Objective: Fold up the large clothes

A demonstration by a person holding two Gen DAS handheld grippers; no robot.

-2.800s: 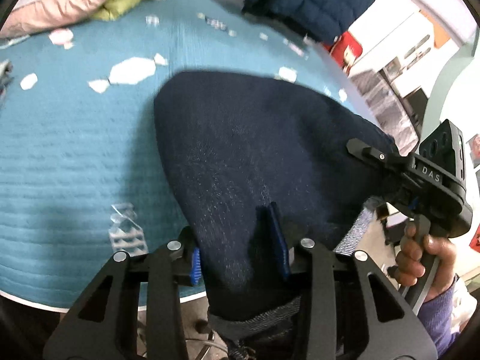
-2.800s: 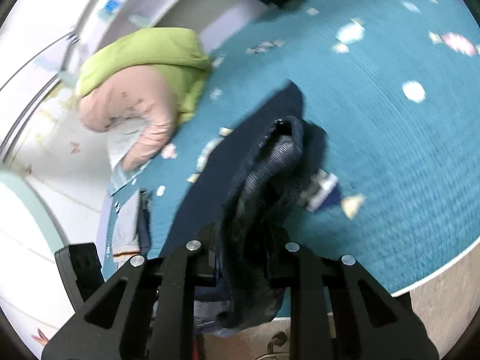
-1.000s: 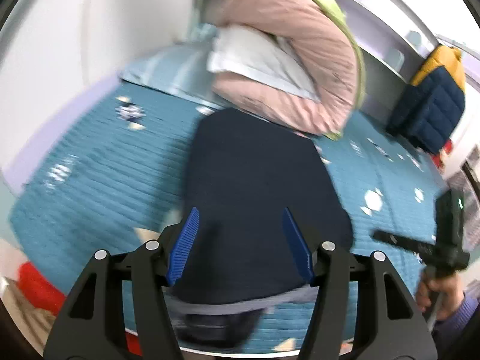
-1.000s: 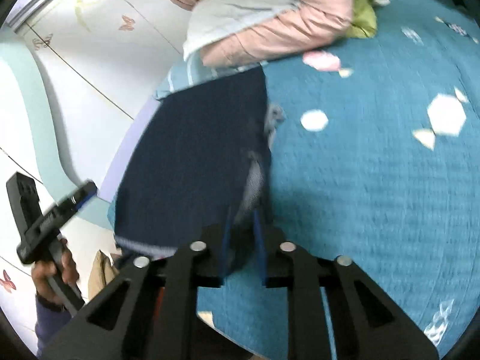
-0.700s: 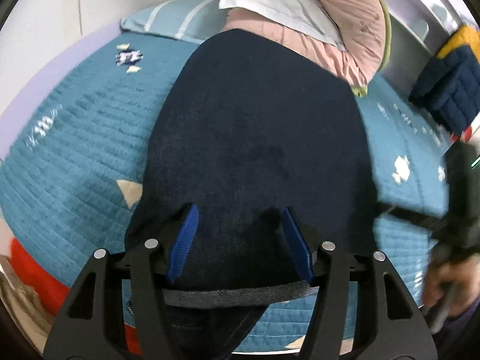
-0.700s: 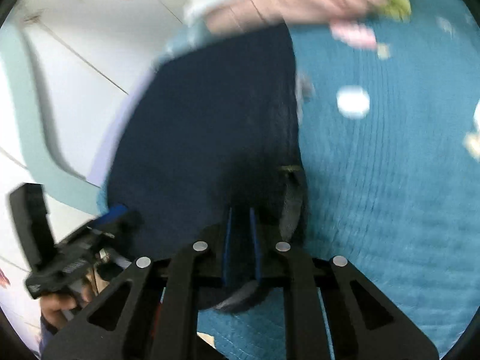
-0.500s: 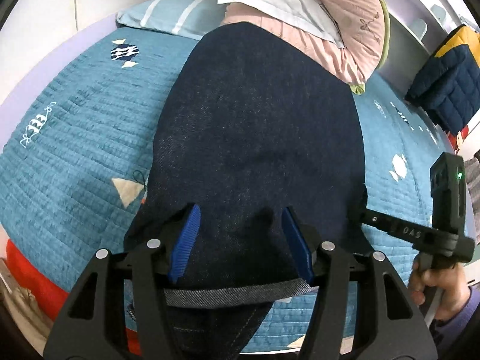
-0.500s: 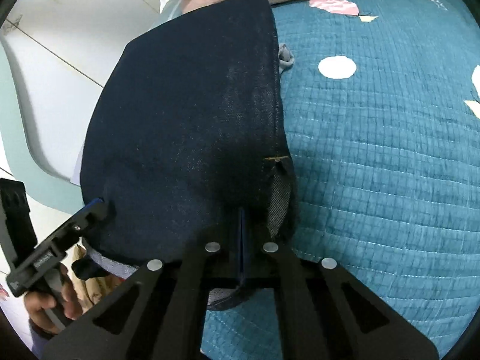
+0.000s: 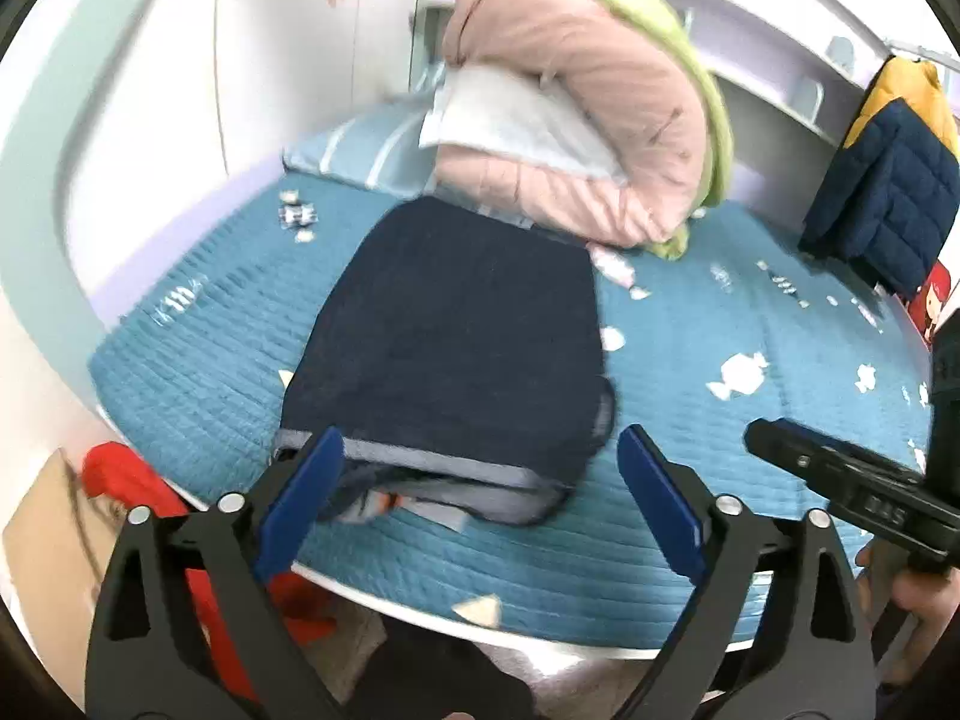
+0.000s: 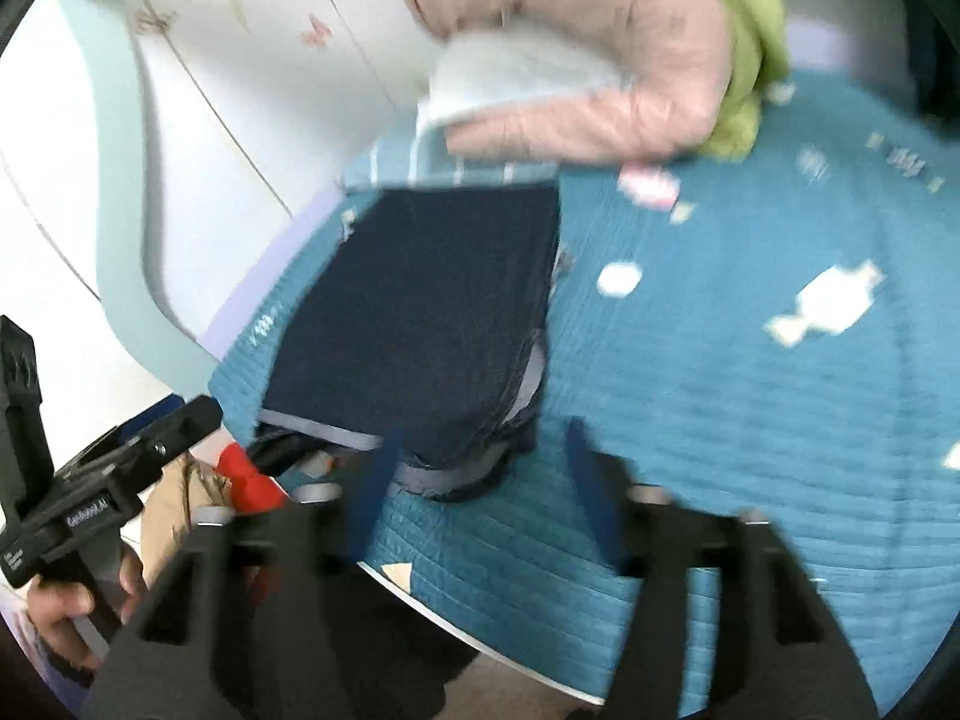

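Observation:
Dark navy jeans (image 9: pixel 456 336) lie folded flat on the teal quilted bed (image 9: pixel 750 324), waistband toward the near edge; they also show in the right wrist view (image 10: pixel 432 312). My left gripper (image 9: pixel 480 480) is open and empty, pulled back just short of the waistband. My right gripper (image 10: pixel 480 474) is open and empty, near the jeans' near right corner. The right gripper shows at the right edge of the left wrist view (image 9: pixel 852 498), and the left gripper shows at the left edge of the right wrist view (image 10: pixel 114 480).
A pile of pink and green padded jackets (image 9: pixel 600 120) with a white pillow (image 9: pixel 516 120) lies just beyond the jeans. A navy and yellow jacket (image 9: pixel 882 180) hangs at the far right. Something red (image 9: pixel 150 498) lies on the floor below the bed's near left edge.
Both grippers have opened and let go of the jeans, then pulled back toward the bed's near edge. The jeans now lie folded flat on the bed.

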